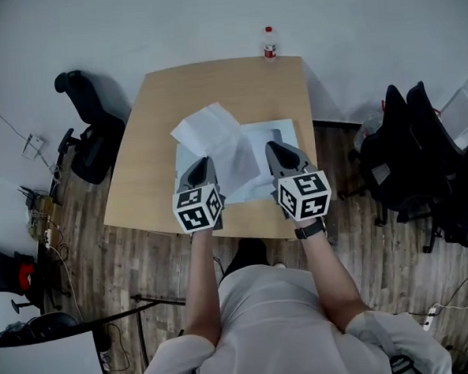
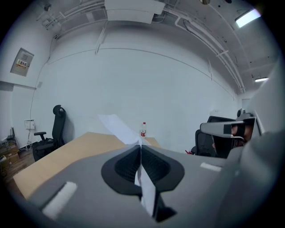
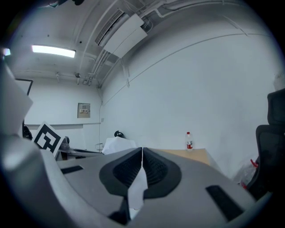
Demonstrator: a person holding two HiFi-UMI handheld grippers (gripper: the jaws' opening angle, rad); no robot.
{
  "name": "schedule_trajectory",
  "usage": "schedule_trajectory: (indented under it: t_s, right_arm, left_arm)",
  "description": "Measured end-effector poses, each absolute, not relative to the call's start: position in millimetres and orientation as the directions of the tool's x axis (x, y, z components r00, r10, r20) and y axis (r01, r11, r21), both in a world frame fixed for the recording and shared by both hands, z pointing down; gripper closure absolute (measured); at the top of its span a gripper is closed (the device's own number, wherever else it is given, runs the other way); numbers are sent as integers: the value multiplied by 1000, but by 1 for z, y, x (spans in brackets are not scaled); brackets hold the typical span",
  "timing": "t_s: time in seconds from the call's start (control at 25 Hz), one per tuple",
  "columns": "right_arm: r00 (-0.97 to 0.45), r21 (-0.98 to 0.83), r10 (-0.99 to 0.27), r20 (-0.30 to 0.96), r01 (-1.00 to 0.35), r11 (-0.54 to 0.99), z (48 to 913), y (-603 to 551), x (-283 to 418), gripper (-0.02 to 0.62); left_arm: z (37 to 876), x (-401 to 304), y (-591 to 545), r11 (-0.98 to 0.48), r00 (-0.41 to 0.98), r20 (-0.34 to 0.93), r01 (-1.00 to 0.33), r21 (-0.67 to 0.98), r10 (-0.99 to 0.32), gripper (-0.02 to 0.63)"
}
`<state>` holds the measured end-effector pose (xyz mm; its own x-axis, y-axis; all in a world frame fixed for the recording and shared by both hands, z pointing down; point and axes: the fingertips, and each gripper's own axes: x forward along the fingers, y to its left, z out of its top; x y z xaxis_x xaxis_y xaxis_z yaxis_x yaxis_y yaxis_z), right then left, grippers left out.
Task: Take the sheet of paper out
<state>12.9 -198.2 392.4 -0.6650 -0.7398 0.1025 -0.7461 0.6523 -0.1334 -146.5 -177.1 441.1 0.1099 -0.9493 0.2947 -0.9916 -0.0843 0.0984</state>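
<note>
The sheet of paper is up in the air over the counter, between the two hands. Part of it hangs over a pale sleeve that lies under it.

The left gripper has its fingers shut tight on the near edge of the sheet. The right gripper has its fingers shut too, on a thin pale edge. I think that edge is the sleeve, but it is hard to be sure.

The sheet sits crooked. Its long way runs from the near right to the far left, and one corner sticks out to the far left and tips up a bit. The near end is low, down by the two grippers.

Here is what could go wrong. The left fingers hold only a small bit of the edge, so a quick tug could make the sheet slip out and drop. If the two hands pull apart too hard while the sheet is partly inside, it could rip or get a bad fold. If the right side does not keep the sleeve back, the sleeve may come along and the sheet will not come free. The loose far corner could also flop over and bend.

A bottle stands at the far edge, well apart, so I do not think it is in danger.
</note>
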Motion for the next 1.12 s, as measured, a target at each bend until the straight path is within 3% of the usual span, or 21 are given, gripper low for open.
schedule_trajectory:
  t_s: [0.48, 1.12]
  right_arm:
    - [-641, -29, -767, 35, -768, 640, 357, -160, 41, 581]
    - [-568, -36, -823, 13, -823, 567, 355, -158, 70, 582]
  left_arm:
    - [387, -116, -149, -117, 125, 136, -991, 70, -983, 586]
    - [376, -93, -148, -173, 177, 111, -984, 44, -978, 586]
